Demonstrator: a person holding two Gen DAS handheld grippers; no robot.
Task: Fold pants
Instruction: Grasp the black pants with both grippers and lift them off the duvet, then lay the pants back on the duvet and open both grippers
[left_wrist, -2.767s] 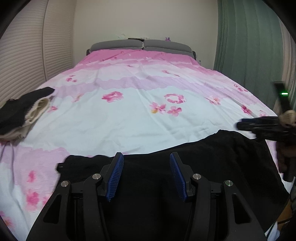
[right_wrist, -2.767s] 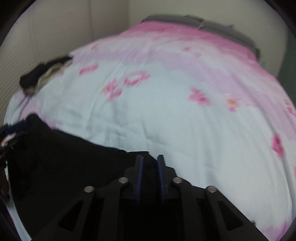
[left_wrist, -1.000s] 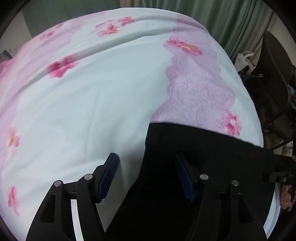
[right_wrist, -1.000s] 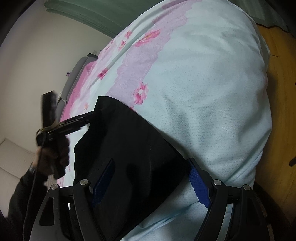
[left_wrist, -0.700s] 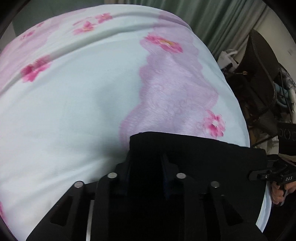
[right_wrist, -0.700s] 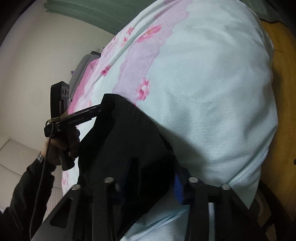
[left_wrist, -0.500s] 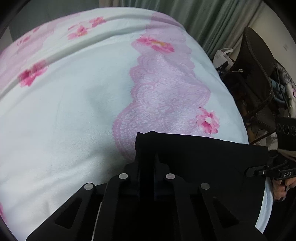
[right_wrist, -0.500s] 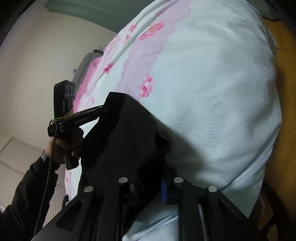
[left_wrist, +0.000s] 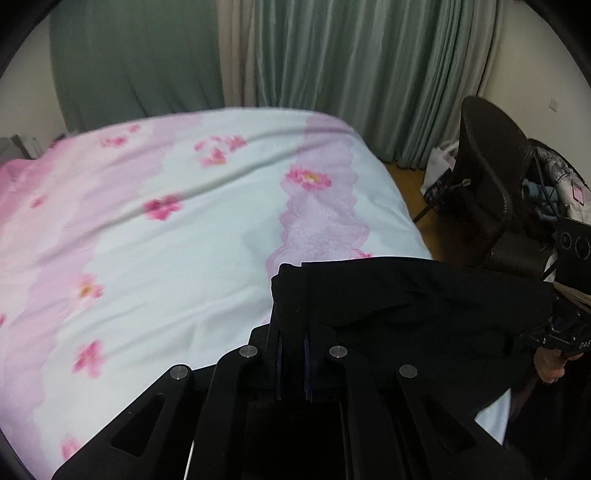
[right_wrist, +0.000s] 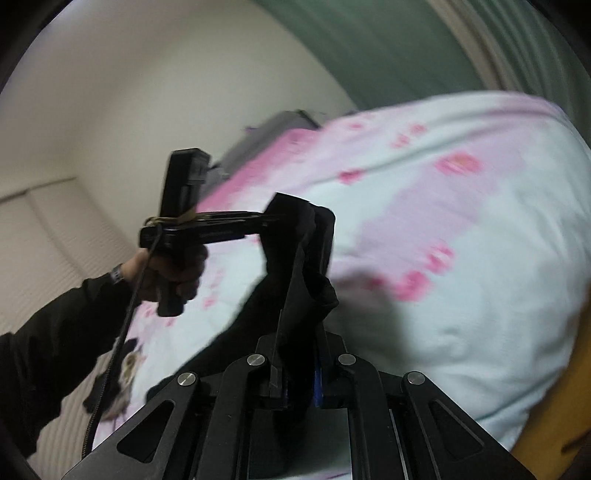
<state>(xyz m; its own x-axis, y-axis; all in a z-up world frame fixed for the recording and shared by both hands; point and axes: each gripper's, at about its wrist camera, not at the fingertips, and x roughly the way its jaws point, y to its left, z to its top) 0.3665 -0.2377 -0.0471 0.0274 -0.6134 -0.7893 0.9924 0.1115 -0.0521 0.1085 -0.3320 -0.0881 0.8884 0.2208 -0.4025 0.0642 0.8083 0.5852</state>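
The black pants (left_wrist: 406, 295) hang stretched between my two grippers, lifted above the bed. My left gripper (left_wrist: 291, 332) is shut on one corner of the pants edge. In the right wrist view my right gripper (right_wrist: 299, 332) is shut on the other corner of the black pants (right_wrist: 291, 266), which bunch up ahead of its fingers. The left gripper (right_wrist: 273, 218) also shows there, pinching the cloth at the upper left. The right gripper (left_wrist: 557, 321) shows at the right edge of the left wrist view.
The bed (left_wrist: 166, 229) has a white and pink floral cover. Green curtains (left_wrist: 332, 74) hang behind it. A dark wicker chair (left_wrist: 491, 184) and bags stand on the wooden floor at the right. A small heap of clothes (right_wrist: 125, 365) lies on the bed's far side.
Both grippers have closed on the pants edge and lifted it off the bed. The views have tilted up toward the curtains and wall.
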